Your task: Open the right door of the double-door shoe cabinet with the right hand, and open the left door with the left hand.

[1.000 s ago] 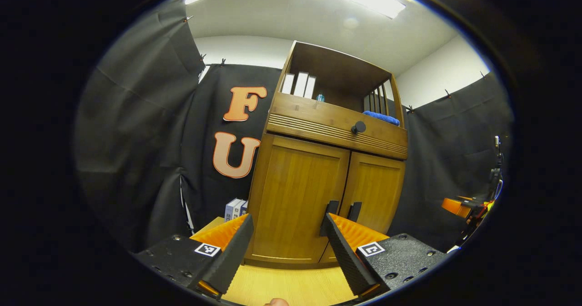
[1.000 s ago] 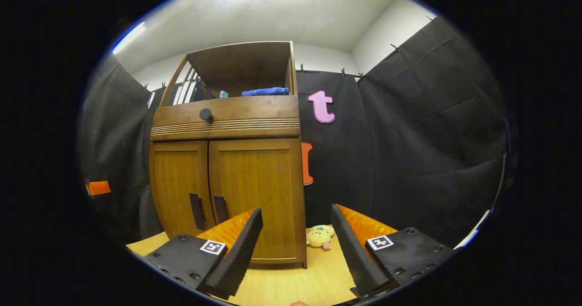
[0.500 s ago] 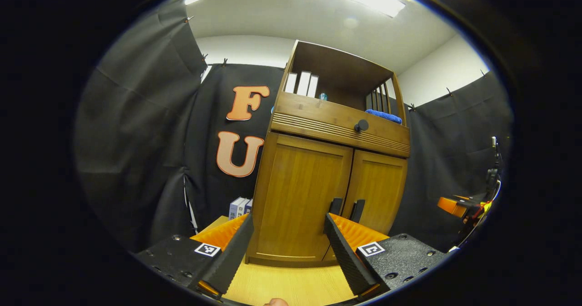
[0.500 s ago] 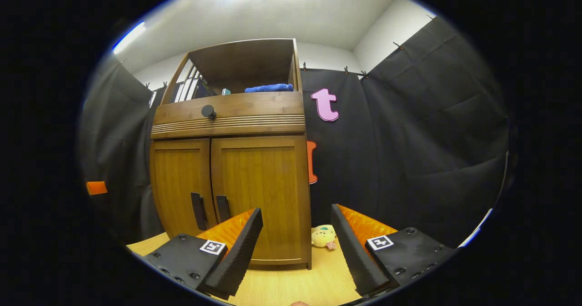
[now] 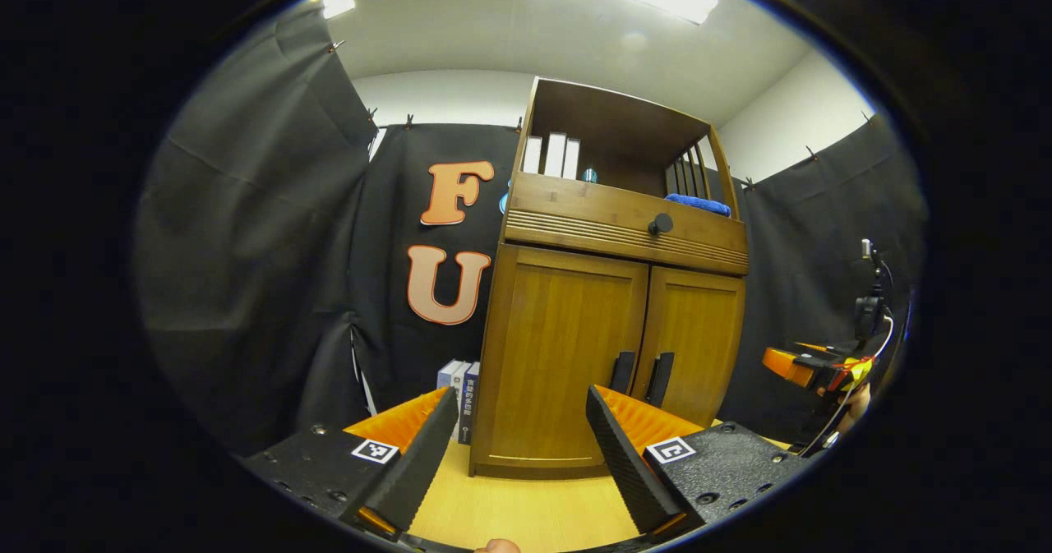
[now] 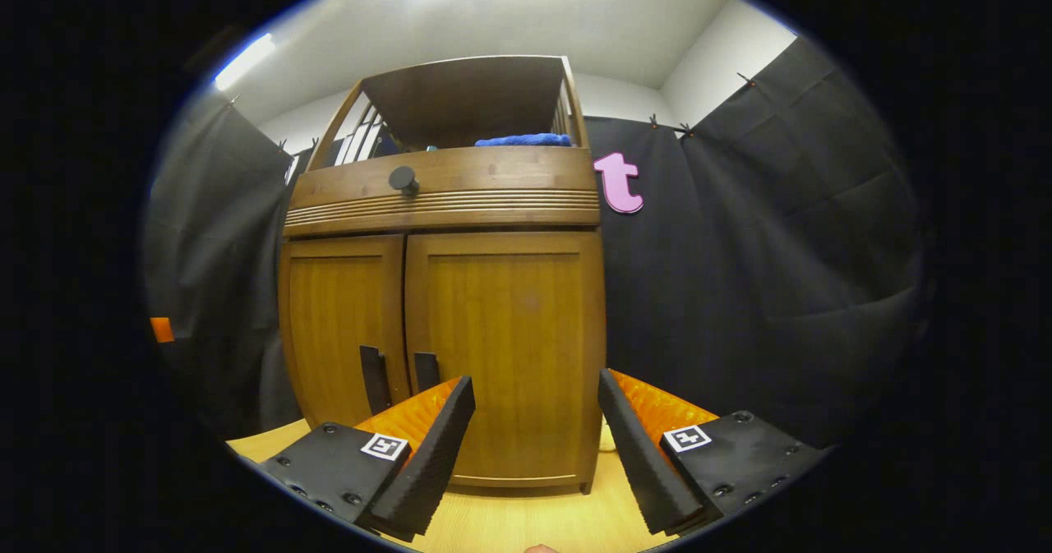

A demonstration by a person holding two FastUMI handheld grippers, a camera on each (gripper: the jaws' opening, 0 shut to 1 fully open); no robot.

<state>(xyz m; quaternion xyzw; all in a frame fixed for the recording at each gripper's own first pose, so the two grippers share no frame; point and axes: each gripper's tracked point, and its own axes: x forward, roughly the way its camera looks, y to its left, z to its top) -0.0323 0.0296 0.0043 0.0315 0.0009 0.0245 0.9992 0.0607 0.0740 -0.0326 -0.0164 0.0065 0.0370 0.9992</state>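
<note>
The wooden shoe cabinet (image 5: 575,208) stands ahead with both lower doors shut. In the left gripper view, the left door (image 5: 559,347) and right door (image 5: 703,331) meet at two dark vertical handles (image 5: 622,370) (image 5: 660,378). My left gripper (image 5: 520,401) is open and empty, short of the left door. The right gripper (image 5: 809,366) shows far off at the right edge. In the right gripper view, my right gripper (image 6: 536,389) is open and empty in front of the right door (image 6: 505,331). The handles (image 6: 374,379) (image 6: 426,370) lie to its left, partly hidden by one finger.
A drawer with a round dark knob (image 6: 403,178) sits above the doors. The open shelf holds a blue towel (image 6: 522,139) and white books (image 5: 552,154). Several books (image 5: 460,384) stand on the wooden floor (image 5: 526,508) left of the cabinet. Black cloth walls close in on both sides.
The right gripper has come closer to the cabinet, whose right door now looms larger; the plush toy beside it has slipped from sight. The left gripper's view has swung left.
</note>
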